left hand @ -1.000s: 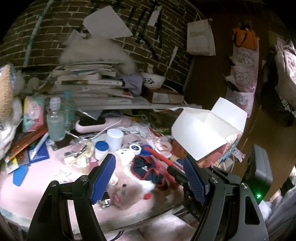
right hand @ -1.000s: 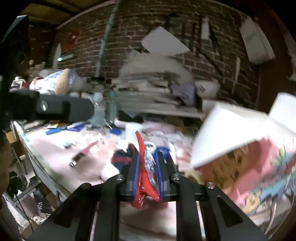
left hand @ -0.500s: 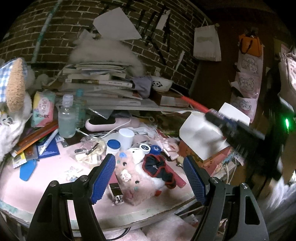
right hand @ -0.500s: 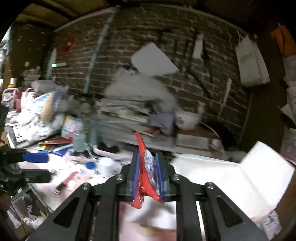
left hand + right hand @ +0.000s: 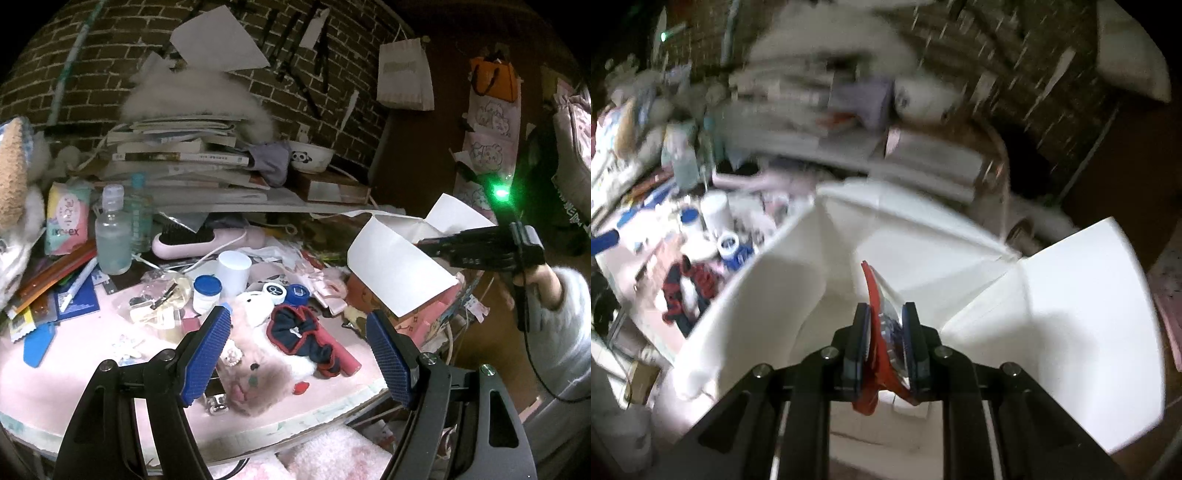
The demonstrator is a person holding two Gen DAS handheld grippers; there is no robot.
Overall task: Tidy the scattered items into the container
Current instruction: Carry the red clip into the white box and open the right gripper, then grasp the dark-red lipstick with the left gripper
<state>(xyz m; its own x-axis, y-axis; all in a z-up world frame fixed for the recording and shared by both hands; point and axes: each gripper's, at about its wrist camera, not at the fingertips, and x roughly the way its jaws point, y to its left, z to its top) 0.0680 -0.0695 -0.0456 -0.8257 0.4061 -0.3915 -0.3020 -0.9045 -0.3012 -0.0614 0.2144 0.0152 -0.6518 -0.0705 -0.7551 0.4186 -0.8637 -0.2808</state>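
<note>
My right gripper (image 5: pixel 884 314) is shut on a red and white packet (image 5: pixel 882 325) and hangs over the mouth of the open white box (image 5: pixel 1082 325). In the left wrist view that box (image 5: pixel 395 266) stands at the table's right edge, with the right gripper's black body (image 5: pixel 480 247) above it, held by a hand in a pale sleeve. My left gripper (image 5: pixel 301 350) is open above the pink table (image 5: pixel 74 369). Below it lie a pink fluffy pouch (image 5: pixel 255 380), a navy and red scrunchie (image 5: pixel 306 336) and a red tube (image 5: pixel 345 358).
Small jars (image 5: pixel 207 293), a white cup (image 5: pixel 233 269), a clear bottle (image 5: pixel 112 236), a pink hairbrush (image 5: pixel 199 240), pens and a tissue pack (image 5: pixel 66 218) crowd the table. Stacked books (image 5: pixel 177 155) and a panda bowl (image 5: pixel 310 157) sit on the shelf behind. A brick wall backs it all.
My right gripper carried the red packet from above the table's clutter to the right and now tips down over the open box. The left gripper stayed open, drawing back slightly.
</note>
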